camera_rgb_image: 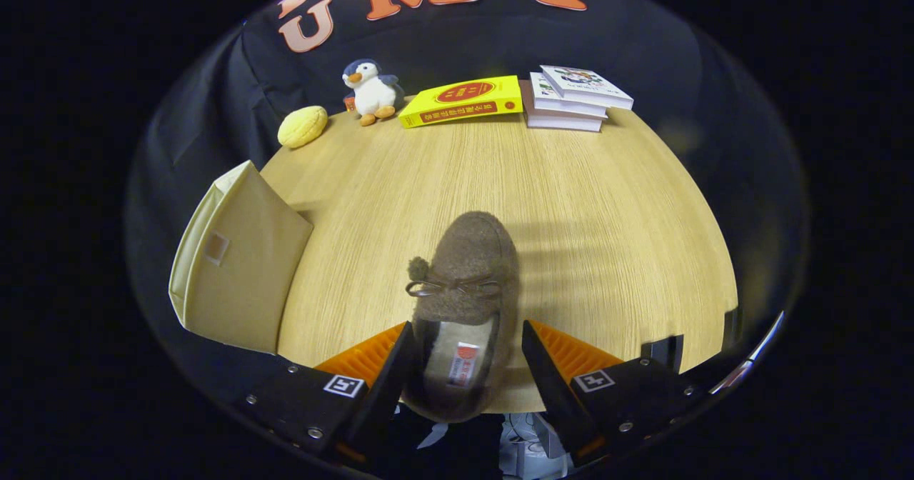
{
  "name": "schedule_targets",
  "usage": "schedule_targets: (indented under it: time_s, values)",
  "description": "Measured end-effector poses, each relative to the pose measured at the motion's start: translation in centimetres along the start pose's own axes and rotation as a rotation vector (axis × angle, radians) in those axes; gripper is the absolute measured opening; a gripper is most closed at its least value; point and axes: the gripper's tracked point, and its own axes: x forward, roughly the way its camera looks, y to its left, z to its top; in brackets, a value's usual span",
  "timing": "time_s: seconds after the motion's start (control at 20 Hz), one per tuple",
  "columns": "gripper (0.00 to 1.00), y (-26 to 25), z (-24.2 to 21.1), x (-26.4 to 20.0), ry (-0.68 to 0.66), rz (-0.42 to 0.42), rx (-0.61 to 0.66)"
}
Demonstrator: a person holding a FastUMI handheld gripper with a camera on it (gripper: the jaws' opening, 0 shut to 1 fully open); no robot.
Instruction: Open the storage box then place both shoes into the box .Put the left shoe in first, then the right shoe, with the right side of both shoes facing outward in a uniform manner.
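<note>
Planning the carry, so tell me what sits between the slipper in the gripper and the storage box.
In the gripper view, only bare wooden table lies between the brown slipper and the beige storage box; nothing stands there.

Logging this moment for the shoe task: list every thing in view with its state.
Gripper: open, fingers astride the slipper's heel.
Brown slipper: upright on the table, toe pointing away.
Storage box: beside the slipper, lid state unclear.
Penguin plush: upright.
Yellow book: flat, closed.
Book stack: closed.

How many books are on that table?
4. A yellow book lies at the table's far edge beside the penguin. Three more sit in a stack just right of it. The gripper is open around a shoe.
</note>
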Motion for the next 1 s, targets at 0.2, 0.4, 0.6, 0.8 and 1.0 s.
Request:
schedule_targets:
  time_s: [0.2, 0.4, 0.6, 0.8, 1.0]
  values:
    - [0.79, -2.3, -0.1, 2.3, -0.035, -0.034, -0.028]
    - [0.57, -3.1, 0.3, 4.0, -0.062, -0.041, -0.006]
    - [0.37, -1.9, -0.4, 5.3, -0.042, 0.008, -0.050]
    - [0.23, -2.9, -0.3, 5.5, -0.034, -0.003, -0.013]
    - [0.06, -3.4, 0.4, 4.8, -0.030, -0.049, 0.055]
